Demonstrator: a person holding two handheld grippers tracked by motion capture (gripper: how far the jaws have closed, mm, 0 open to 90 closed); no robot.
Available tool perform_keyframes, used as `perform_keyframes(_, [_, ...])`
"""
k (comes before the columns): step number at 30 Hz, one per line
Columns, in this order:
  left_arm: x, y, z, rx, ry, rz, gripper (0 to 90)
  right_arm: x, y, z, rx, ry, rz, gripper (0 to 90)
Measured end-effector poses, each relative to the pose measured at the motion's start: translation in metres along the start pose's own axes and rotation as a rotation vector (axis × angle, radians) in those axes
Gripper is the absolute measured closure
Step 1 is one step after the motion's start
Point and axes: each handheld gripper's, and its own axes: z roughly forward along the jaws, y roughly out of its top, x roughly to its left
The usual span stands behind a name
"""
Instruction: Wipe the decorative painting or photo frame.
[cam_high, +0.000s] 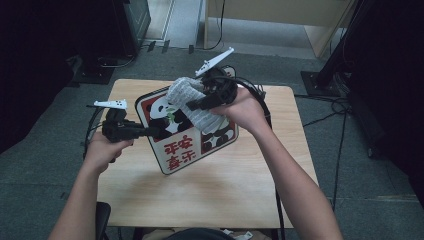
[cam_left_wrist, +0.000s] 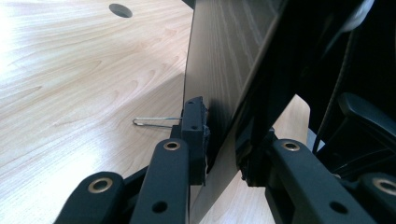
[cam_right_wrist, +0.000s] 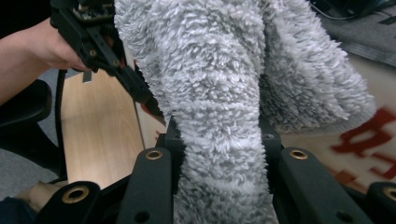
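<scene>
- With its jaws closed on the board's (cam_high: 186, 142) left edge, my left gripper (cam_high: 150, 132) tilts it off the table (cam_high: 210, 195).
- My right gripper (cam_high: 192, 105) clamps the cloth (cam_high: 187, 95) above the board.

You work in a lab-like recording room: a small wooden table (cam_high: 210, 195) stands on grey carpet (cam_high: 370, 205). Around the table, black stands (cam_high: 325, 75) and loose cables (cam_high: 325, 117) lie on the floor; beyond it sits pale wooden furniture (cam_high: 280, 20).

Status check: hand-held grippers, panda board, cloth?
Left hand-held gripper shut on panda board edge, board tilted off table. Right hand-held gripper shut on grey cloth over board. Nothing in the way.
</scene>
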Motion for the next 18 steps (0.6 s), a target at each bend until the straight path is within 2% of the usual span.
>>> perform_keyframes(5, [0.000, 0.000, 0.000, 0.001, -0.001, 0.005, 75.9, 0.004, 0.021, -0.006, -0.025, -0.004, -0.023, 67.9])
perform_keyframes(8, [0.001, 0.000, 0.000, -0.001, -0.005, 0.002, 75.8, 0.005, 0.030, -0.003, -0.027, -0.011, -0.030, 67.8])
perform_keyframes(10, [0.001, 0.000, 0.000, -0.003, -0.002, 0.009, 76.0, 0.004, 0.031, 0.004, -0.004, -0.019, -0.031, 67.8])
perform_keyframes(13, [0.002, 0.000, 0.000, -0.004, -0.004, 0.007, 76.2, 0.002, 0.028, 0.013, 0.007, -0.003, -0.032, 67.8])
perform_keyframes(18, [0.004, -0.002, 0.000, -0.011, -0.011, 0.008, 76.2, -0.001, 0.024, 0.019, 0.025, 0.013, -0.027, 67.8])
